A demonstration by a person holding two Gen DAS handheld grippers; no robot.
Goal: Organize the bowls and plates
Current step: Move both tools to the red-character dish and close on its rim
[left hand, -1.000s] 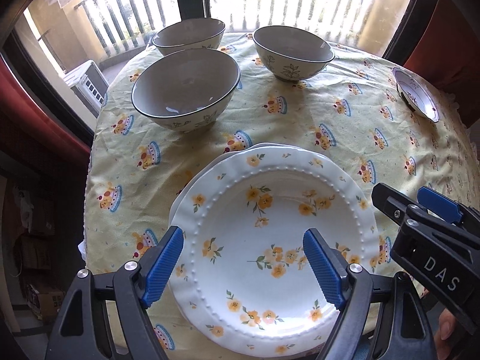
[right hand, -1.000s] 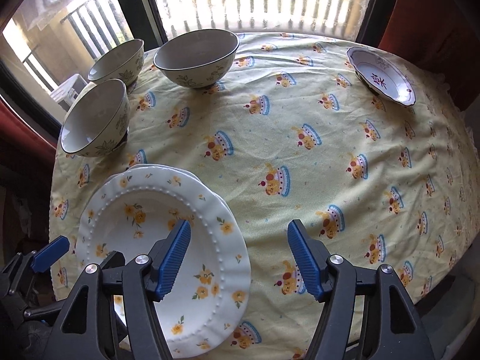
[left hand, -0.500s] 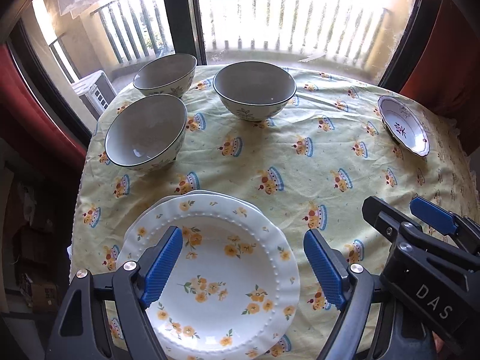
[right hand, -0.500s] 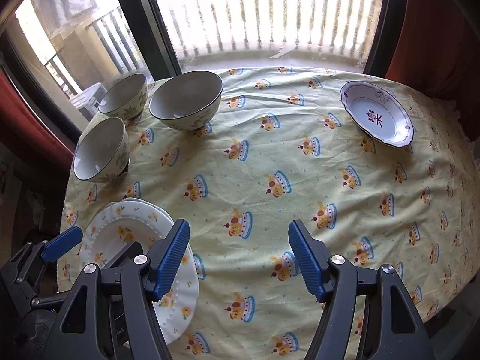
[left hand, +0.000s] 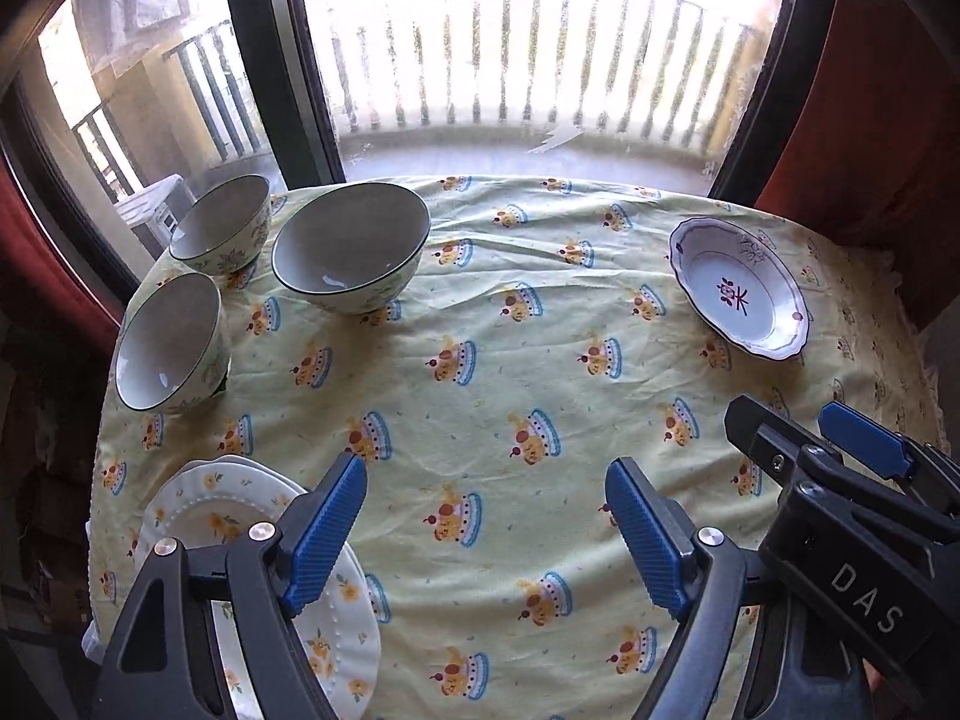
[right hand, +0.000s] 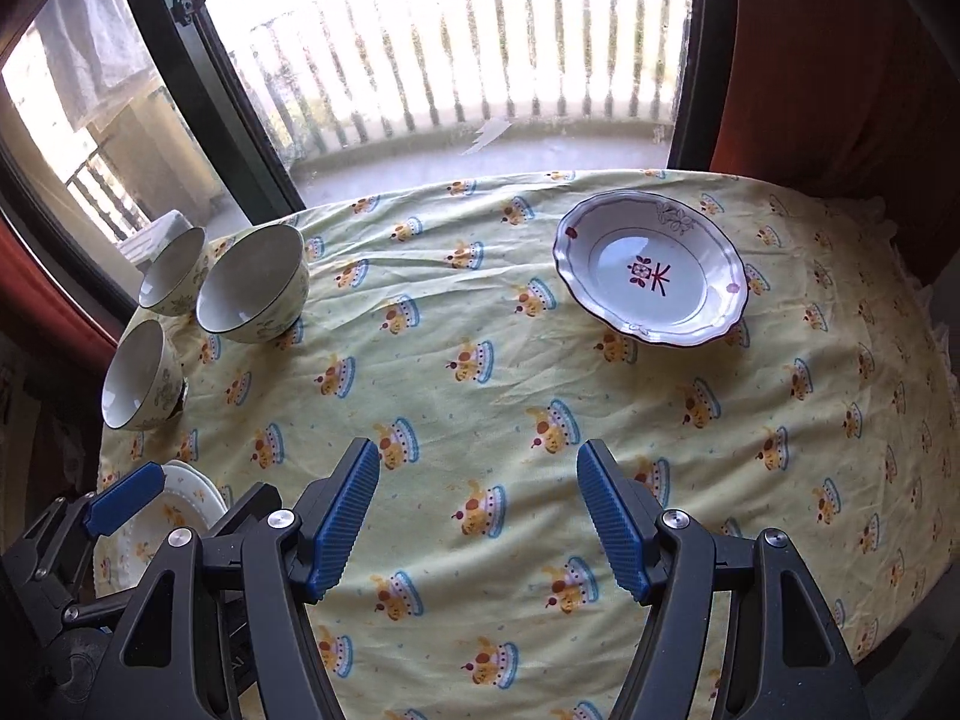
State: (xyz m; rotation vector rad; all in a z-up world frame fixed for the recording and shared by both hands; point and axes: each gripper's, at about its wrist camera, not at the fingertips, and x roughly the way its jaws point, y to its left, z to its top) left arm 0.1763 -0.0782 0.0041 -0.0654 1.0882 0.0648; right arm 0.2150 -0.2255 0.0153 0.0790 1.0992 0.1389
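Left wrist: tablecloth [left hand: 510, 372] bare centrally; bowls, plates hug edges.

Blown-out window [left hand: 528, 42] backlight, fisheye-warped edges

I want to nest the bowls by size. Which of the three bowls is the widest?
The bowl farthest right in the cluster, nearest the table's middle. Its rim is clearly wider than the two smaller bowls beside it.
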